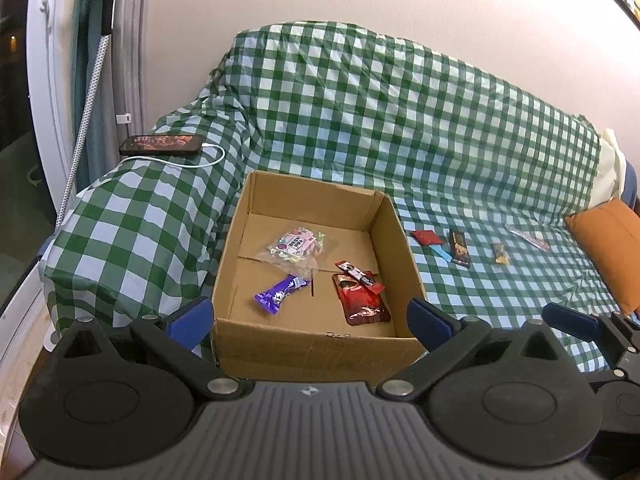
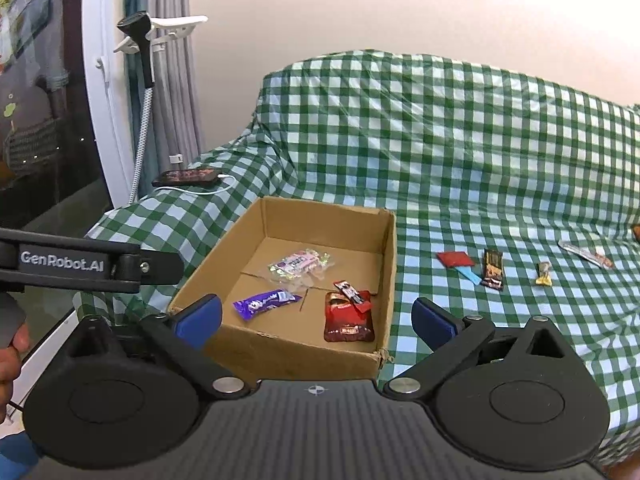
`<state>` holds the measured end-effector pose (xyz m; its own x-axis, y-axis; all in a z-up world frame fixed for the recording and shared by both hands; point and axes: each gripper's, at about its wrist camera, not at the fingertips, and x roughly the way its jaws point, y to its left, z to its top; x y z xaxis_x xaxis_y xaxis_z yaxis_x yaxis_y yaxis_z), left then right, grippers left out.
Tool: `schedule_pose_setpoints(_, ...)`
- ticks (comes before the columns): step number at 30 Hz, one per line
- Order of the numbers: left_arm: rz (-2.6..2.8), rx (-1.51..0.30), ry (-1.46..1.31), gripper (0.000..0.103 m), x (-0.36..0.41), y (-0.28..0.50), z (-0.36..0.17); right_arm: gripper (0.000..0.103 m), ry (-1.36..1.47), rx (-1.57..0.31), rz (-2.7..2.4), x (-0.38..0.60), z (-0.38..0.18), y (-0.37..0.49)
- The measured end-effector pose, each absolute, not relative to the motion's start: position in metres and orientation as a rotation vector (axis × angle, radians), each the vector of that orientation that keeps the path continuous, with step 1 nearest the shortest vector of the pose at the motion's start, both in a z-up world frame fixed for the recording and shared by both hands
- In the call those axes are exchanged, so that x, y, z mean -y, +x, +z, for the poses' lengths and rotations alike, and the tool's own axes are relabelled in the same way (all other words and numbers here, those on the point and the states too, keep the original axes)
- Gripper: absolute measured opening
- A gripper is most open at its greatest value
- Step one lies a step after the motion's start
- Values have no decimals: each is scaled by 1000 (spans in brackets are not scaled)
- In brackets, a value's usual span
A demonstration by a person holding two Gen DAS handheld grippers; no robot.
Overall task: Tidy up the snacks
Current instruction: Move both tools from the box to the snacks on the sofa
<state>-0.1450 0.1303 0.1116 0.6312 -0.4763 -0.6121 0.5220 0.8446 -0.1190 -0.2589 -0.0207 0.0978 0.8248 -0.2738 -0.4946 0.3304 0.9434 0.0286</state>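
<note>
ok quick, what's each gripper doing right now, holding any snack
Left gripper: open, holding nothing, in front of the cardboard box.
Right gripper: open, holding nothing, also facing the box.

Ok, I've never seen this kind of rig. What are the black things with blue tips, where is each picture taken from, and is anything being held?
They are hand-held tongs, one in each of a person's hands, no robot arm. Each carries a camera looking forward along its two blue-tipped fingers. One picture comes from the left tongs, the other from the right tongs. Both are open and hold nothing. Ahead is a sofa under a green checked cover. On it stands a cardboard box containing a purple bar, a red pouch, a smaller red packet lying on the pouch, and a clear candy bag. More snacks lie on the cover to its right. A phone charges on the armrest.
</note>
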Motion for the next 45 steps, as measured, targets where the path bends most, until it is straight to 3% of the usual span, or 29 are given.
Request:
schedule_pose_setpoints(10,-598,-713,109,103,-76,-119,121,101,172,-474,-385,62,87,-259)
schedule_pose_setpoints(26,-767,-808,229,103,140,-72,106,101,351,-463,-747,252,44,-295)
schedule_pose_setpoints(34,-860,-852,397,103,311,-35,42,101,417,-499,-851,369,0,-265)
schedule_pose_setpoints(39,-866,-949,469,103,424,8,-29,101,419,-556,-880,441,-46,-223)
schedule_pose_setpoints(45,-814,-1020,534,103,506,57,-110,101,352,-641,-891,515,-110,-161)
